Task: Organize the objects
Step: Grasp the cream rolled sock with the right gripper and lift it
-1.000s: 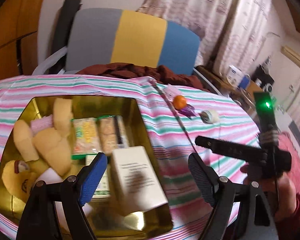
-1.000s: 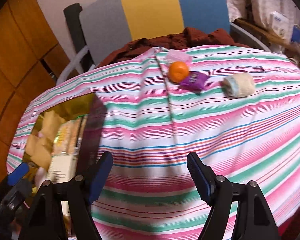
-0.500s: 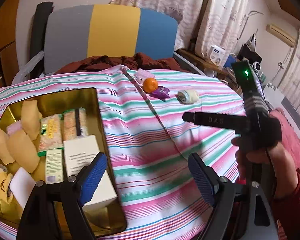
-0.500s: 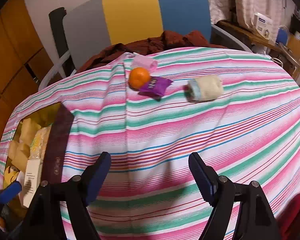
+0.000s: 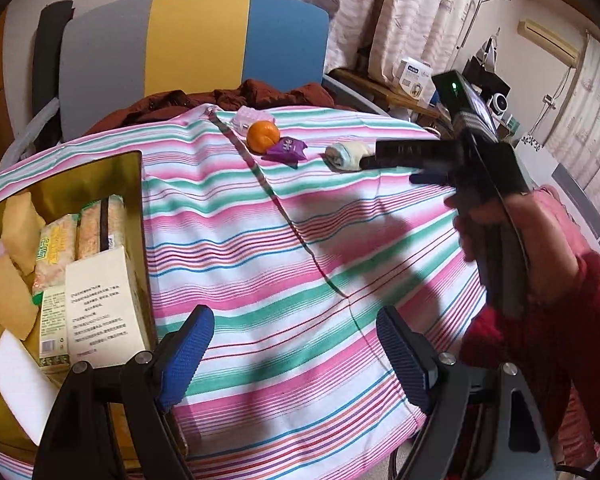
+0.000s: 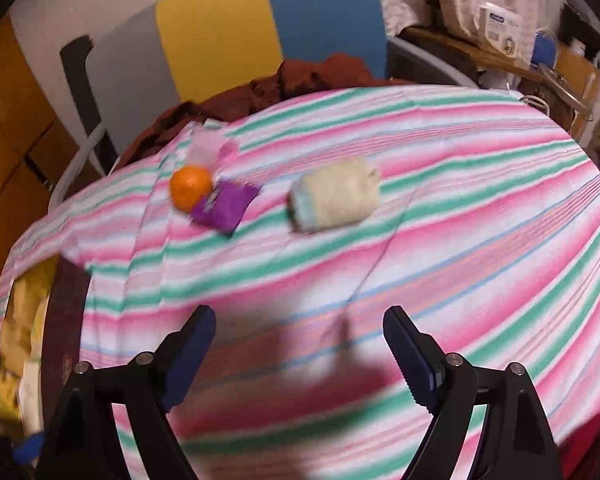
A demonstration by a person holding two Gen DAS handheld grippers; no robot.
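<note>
Left gripper [image 5: 296, 344]: jaws apart, nothing between pads, low centre of frame over striped tablecloth [image 5: 300, 264].

Right gripper [image 6: 298, 344]: jaws have just been opening, stand wide, nothing between them; view blurred.

Gold tin [image 5: 134, 200] at left edge, holding white box [image 5: 100, 300], wrapped biscuits [image 5: 80, 236], yellow pieces.

Loose items, upper centre on cloth: orange [image 5: 263, 135] touching purple packet [image 5: 286, 150]; pink packet [image 5: 252, 117] just behind; cream roll [image 6: 336, 196] lying apart to right.

Multicoloured chair [image 5: 196, 40] behind.
</note>
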